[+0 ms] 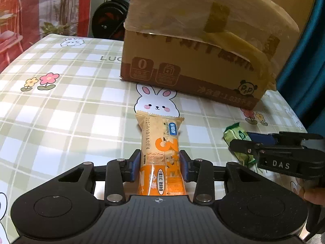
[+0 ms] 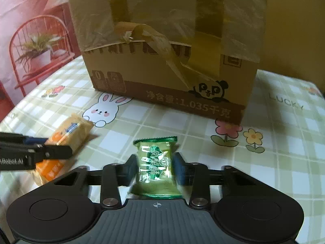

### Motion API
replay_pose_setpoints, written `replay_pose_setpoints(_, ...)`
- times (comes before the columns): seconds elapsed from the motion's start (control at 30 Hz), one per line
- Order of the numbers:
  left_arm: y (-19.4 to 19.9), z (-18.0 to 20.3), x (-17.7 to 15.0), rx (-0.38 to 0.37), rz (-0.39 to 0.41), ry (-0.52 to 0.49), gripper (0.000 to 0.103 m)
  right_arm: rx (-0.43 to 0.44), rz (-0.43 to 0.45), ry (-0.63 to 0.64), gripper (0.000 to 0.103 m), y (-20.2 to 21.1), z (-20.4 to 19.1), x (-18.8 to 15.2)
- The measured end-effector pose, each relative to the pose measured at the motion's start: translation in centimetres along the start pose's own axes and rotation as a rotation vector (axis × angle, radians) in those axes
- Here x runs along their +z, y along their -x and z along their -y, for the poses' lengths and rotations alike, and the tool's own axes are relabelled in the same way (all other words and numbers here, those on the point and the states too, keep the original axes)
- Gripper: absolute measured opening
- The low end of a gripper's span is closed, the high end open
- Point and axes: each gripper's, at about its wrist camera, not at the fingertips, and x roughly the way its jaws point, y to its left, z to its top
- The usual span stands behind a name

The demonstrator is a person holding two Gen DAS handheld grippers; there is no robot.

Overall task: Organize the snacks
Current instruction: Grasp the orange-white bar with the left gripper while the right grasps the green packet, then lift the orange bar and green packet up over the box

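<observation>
My left gripper is shut on a long orange snack bar that points forward above the table; it also shows at the left of the right wrist view. My right gripper is shut on a green snack packet, also seen at the right of the left wrist view. A taped cardboard box with a panda print stands on the table ahead of both grippers; it also shows in the right wrist view.
The table wears a green-checked cloth with rabbits and flowers. A red chair picture and plants lie beyond the far left edge. A stroller wheel stands behind the table.
</observation>
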Motion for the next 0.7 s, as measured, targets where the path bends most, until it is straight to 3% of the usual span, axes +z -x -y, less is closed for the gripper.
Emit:
replay_pose_setpoints(0.13, 1.1, 0.1, 0.3, -0.001, 0.035, -0.003, 0.040, 0.013, 0.010, -0.002, 0.033, 0.9, 0.0, -0.3)
replay_pose_setpoints(0.37, 3.7, 1.5, 2.5, -0.024, 0.143, -0.058, 0.040, 0.022, 0.118, 0.002, 0.033, 4.8, 0.0, 0.7)
replay_pose_setpoints(0.7, 8.9, 4.1, 9.0, -0.094, 0.371, -0.111, 0.040, 0.043, 0.347, 0.060, 0.033, 11.3, 0.2, 6.7)
